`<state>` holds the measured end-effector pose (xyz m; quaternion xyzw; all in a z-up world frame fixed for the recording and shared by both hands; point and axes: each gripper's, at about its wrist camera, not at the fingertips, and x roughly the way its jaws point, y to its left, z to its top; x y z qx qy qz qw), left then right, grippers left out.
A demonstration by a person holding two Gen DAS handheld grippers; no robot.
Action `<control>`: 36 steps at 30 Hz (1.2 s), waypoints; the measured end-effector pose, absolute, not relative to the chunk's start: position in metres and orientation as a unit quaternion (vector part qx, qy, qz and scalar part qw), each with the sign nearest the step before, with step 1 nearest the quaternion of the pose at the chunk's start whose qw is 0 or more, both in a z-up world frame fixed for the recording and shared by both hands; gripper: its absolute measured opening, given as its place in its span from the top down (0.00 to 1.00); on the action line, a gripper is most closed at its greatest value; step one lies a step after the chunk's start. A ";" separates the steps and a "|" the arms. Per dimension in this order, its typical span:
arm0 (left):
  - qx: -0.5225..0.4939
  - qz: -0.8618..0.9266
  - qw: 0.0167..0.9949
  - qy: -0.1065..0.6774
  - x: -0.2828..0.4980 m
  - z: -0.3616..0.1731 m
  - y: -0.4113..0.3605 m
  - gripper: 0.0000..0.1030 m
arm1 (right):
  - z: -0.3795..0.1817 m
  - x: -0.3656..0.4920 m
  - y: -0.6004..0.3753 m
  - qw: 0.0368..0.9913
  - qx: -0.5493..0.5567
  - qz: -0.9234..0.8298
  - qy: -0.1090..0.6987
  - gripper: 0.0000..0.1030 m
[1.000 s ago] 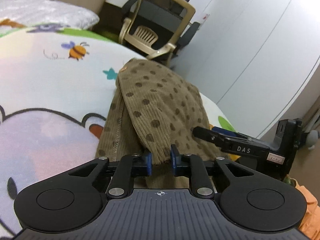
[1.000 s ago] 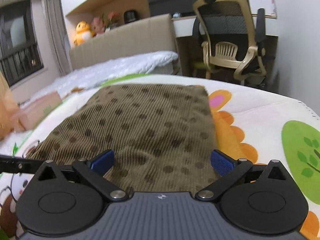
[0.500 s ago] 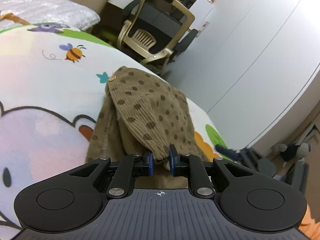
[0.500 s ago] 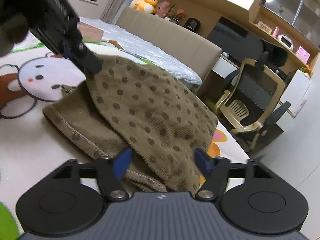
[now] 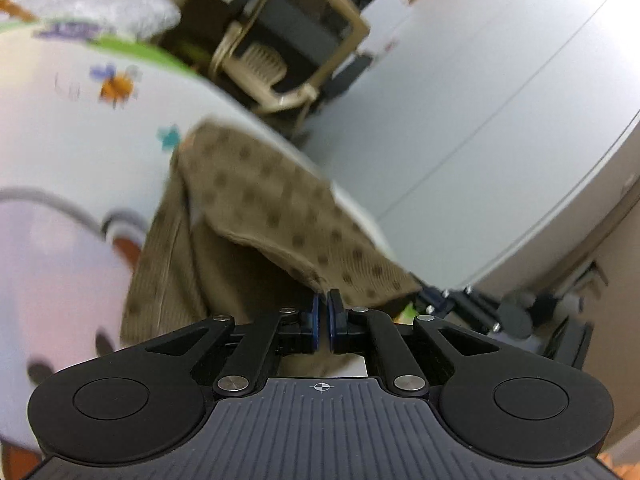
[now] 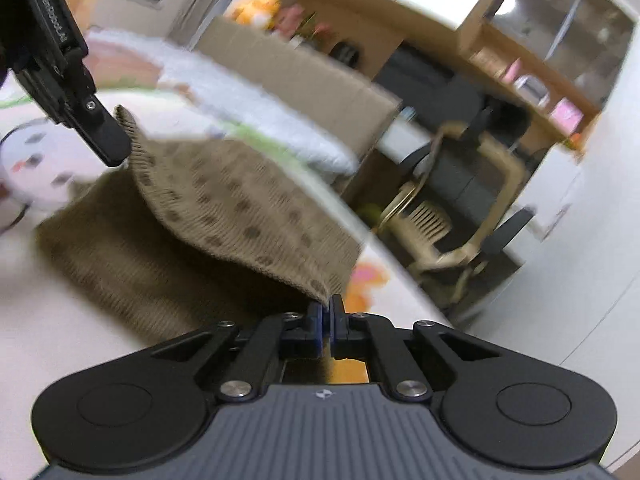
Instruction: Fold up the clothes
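Observation:
A brown corduroy garment with dark dots (image 5: 256, 216) lies on the cartoon-print bed cover (image 5: 60, 152), its top layer raised off the lower one. My left gripper (image 5: 323, 304) is shut on the near edge of that raised layer. My right gripper (image 6: 327, 307) is shut on another corner of the same layer (image 6: 224, 208). In the right wrist view the left gripper (image 6: 108, 140) holds the far corner at upper left. In the left wrist view the right gripper (image 5: 448, 300) shows at the garment's right end. Both views are blurred.
A beige office chair (image 6: 452, 216) and a desk stand beyond the bed. A white quilt (image 6: 248, 116) and tan headboard (image 6: 296, 76) lie at the back. White wardrobe doors (image 5: 480, 100) run along the right. Shelves with toys (image 6: 264, 4) are high up.
My right gripper went from open to shut on the garment's corner. Both grippers have lifted the top layer, which now hangs stretched between them above the lower layer.

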<state>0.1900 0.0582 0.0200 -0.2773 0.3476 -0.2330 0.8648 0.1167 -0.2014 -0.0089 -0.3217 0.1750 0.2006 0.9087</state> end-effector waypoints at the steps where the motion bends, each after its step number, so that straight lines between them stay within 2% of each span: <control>1: -0.273 -0.228 0.862 0.362 0.189 0.012 0.057 0.95 | -0.012 0.116 -0.203 0.907 -0.316 0.208 0.187 0.96; 4: -0.260 -0.216 0.853 0.398 0.185 -0.005 0.059 0.94 | -0.007 0.122 -0.211 0.916 -0.267 0.220 0.204 0.96; 6: -0.250 -0.213 0.850 0.411 0.182 -0.009 0.063 0.90 | -0.003 0.125 -0.216 0.920 -0.234 0.228 0.215 0.92; 7: -0.245 -0.213 0.854 0.408 0.181 -0.007 0.066 0.76 | -0.001 0.127 -0.219 0.922 -0.217 0.232 0.220 0.82; 8: -0.240 -0.212 0.857 0.403 0.179 -0.003 0.069 0.68 | 0.000 0.129 -0.221 0.924 -0.201 0.235 0.225 0.65; 9: -0.237 -0.209 0.863 0.395 0.180 0.002 0.073 0.53 | 0.002 0.131 -0.224 0.925 -0.184 0.239 0.230 0.57; 10: -0.235 -0.205 0.868 0.386 0.181 0.006 0.076 0.46 | 0.004 0.133 -0.227 0.926 -0.167 0.243 0.235 0.49; 12: -0.236 -0.199 0.877 0.368 0.188 0.016 0.079 0.41 | 0.007 0.137 -0.232 0.927 -0.133 0.250 0.245 0.48; 15: -0.226 -0.188 0.890 0.349 0.211 0.024 0.075 0.12 | 0.013 0.143 -0.240 0.927 -0.082 0.259 0.260 0.47; 16: -0.220 -0.183 0.894 0.345 0.220 0.025 0.073 0.10 | 0.015 0.145 -0.243 0.926 -0.064 0.262 0.264 0.44; 21: -0.187 -0.158 0.891 0.383 0.257 -0.004 0.052 0.10 | -0.004 0.171 -0.233 0.918 -0.028 0.256 0.302 0.34; 23: -0.164 -0.164 0.897 0.377 0.256 -0.010 0.044 0.09 | -0.012 0.183 -0.227 0.914 -0.016 0.252 0.317 0.27; 24: -0.147 -0.168 0.900 0.375 0.254 -0.010 0.039 0.10 | -0.017 0.188 -0.225 0.912 -0.010 0.250 0.325 0.27; 26: -0.119 -0.176 0.904 0.372 0.251 -0.011 0.030 0.15 | -0.018 0.191 -0.222 0.910 -0.010 0.250 0.330 0.27; 28: -0.105 -0.186 0.903 0.372 0.248 -0.011 0.026 0.34 | -0.019 0.191 -0.223 0.910 -0.009 0.251 0.331 0.26; 34: -0.136 -0.196 0.893 0.382 0.238 -0.007 0.031 0.52 | -0.020 0.194 -0.224 0.910 -0.007 0.249 0.332 0.22; 36: -0.142 -0.203 0.889 0.385 0.229 -0.004 0.034 0.55 | -0.019 0.194 -0.225 0.910 -0.008 0.248 0.332 0.22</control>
